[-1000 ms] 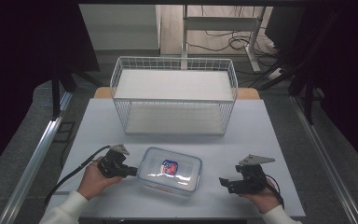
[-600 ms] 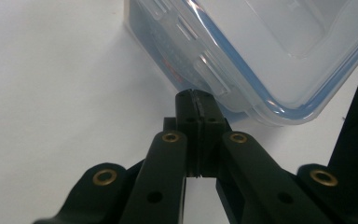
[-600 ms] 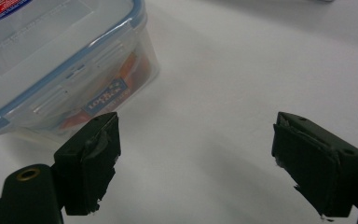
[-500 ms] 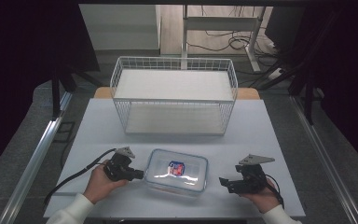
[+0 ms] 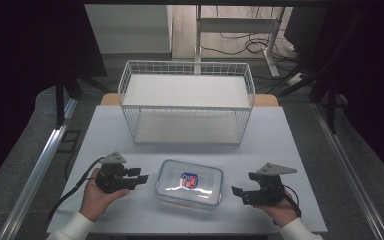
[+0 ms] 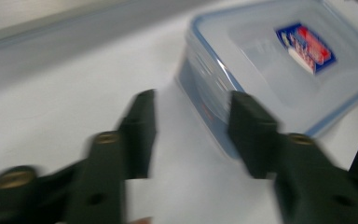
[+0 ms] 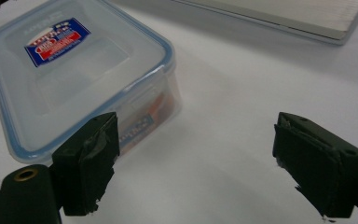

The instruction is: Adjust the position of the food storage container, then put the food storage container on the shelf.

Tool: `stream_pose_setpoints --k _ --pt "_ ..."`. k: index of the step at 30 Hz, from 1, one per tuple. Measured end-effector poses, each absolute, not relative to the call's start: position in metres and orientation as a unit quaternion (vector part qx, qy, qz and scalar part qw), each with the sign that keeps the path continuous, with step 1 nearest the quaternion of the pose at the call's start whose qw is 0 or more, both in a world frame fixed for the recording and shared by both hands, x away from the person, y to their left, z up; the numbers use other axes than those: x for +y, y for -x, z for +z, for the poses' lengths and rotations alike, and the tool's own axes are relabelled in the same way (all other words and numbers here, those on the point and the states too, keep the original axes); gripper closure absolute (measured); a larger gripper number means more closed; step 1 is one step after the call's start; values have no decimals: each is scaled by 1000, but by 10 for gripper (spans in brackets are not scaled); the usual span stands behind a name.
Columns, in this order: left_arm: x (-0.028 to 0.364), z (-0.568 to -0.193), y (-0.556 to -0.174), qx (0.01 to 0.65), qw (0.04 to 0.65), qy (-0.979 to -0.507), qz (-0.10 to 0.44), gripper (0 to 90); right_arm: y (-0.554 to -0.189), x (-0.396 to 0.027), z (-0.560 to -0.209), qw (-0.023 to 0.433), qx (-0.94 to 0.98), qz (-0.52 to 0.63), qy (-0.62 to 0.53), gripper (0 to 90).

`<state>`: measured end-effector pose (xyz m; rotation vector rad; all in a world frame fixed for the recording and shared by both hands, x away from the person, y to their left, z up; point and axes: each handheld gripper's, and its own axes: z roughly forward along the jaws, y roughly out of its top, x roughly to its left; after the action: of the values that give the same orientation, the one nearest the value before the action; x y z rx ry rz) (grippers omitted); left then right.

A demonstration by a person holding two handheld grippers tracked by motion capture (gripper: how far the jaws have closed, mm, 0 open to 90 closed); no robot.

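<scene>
A clear plastic food box [image 5: 190,182] with a blue-rimmed lid and a red-and-blue label lies on the white table [image 5: 280,135] near its front edge. My left gripper [image 5: 144,179] sits just left of the box and points at its left end. Its jaws have just been opening, with bare table between them. In the left gripper view the box [image 6: 279,70] stands just past the left gripper [image 6: 192,112], which is blurred. My right gripper [image 5: 236,192] rests right of the box, open. In the right gripper view the right gripper [image 7: 200,149] is open wide over bare table beside the box [image 7: 74,74].
A white wire basket [image 5: 187,106] with a pale board in its bottom stands behind the box at mid table. Its base edge [image 7: 279,14] crosses the top of the right gripper view. Metal rails run along both table sides, and cables lie on the floor behind.
The box has slid a little to the right. My left gripper followed it, then its jaws opened and now stand just off the box's left end. The right gripper has stayed put.
</scene>
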<state>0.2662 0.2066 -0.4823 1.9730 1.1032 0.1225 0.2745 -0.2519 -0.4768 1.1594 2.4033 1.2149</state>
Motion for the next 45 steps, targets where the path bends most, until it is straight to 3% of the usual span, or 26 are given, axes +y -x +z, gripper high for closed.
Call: stream_pose_setpoints --k 3,5,16,25,38,45 --pt "210 -478 -263 447 439 -779 32 340 -273 -247 -474 116 813 422 -383 145" --pt "211 -476 -261 447 447 -775 18 294 -272 -245 -472 123 811 428 -380 145" --pt "210 -474 -257 455 449 -769 2 241 -265 -247 -466 122 797 445 -389 145" --pt "207 -474 -270 441 491 -750 -50 157 -264 -250 -462 101 769 469 -422 177" --pt "200 -488 -297 458 482 -741 -93 172 -258 -230 -475 46 769 463 -439 146" --pt "184 -509 -313 450 471 -742 -160 180 -264 -221 -484 13 773 453 -445 111"
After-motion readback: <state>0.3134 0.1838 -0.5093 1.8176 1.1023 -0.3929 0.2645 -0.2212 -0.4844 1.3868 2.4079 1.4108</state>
